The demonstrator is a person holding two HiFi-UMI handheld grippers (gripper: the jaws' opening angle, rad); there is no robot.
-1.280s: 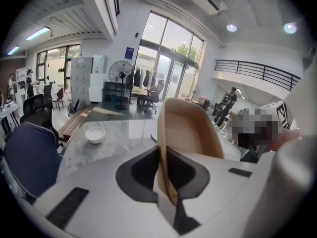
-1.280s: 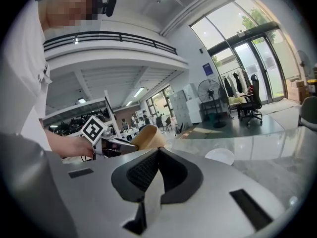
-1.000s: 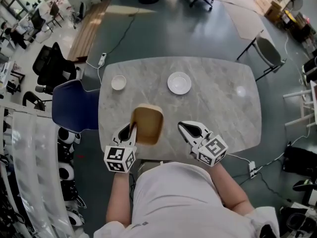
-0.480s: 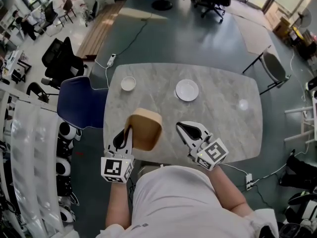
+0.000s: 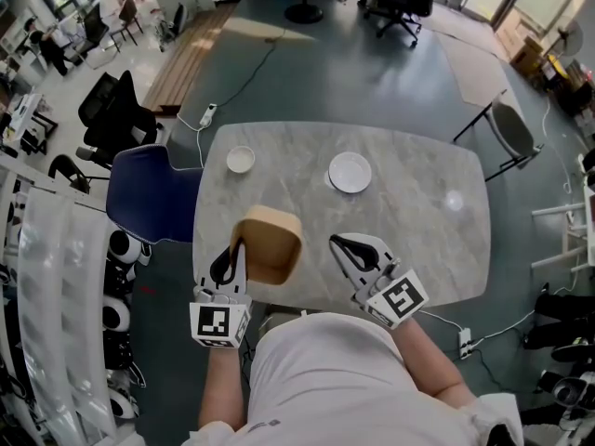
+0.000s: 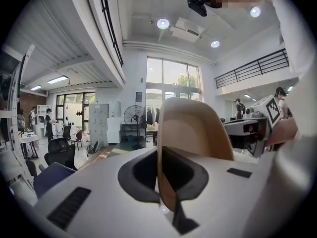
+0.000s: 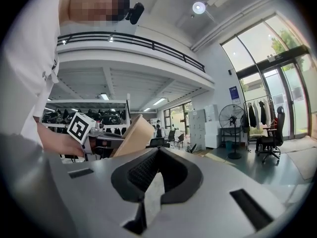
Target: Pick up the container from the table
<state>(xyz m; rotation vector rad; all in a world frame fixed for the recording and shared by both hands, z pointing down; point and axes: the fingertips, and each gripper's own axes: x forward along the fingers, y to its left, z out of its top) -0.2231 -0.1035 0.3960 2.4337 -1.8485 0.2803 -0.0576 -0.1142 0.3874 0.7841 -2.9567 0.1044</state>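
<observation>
Head view: the left gripper (image 5: 234,251) clamps the tan container (image 5: 271,247) by its left wall over the near edge of the desk (image 5: 409,184), with the right gripper (image 5: 338,242) clenched empty to its right; left gripper view: that wall pinched at centre; right gripper view: container at left.

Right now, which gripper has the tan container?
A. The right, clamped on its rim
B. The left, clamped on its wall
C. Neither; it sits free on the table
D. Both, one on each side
B: the left gripper is shut on one wall of the tan container, while the right gripper is apart from it with nothing between its jaws.
</observation>
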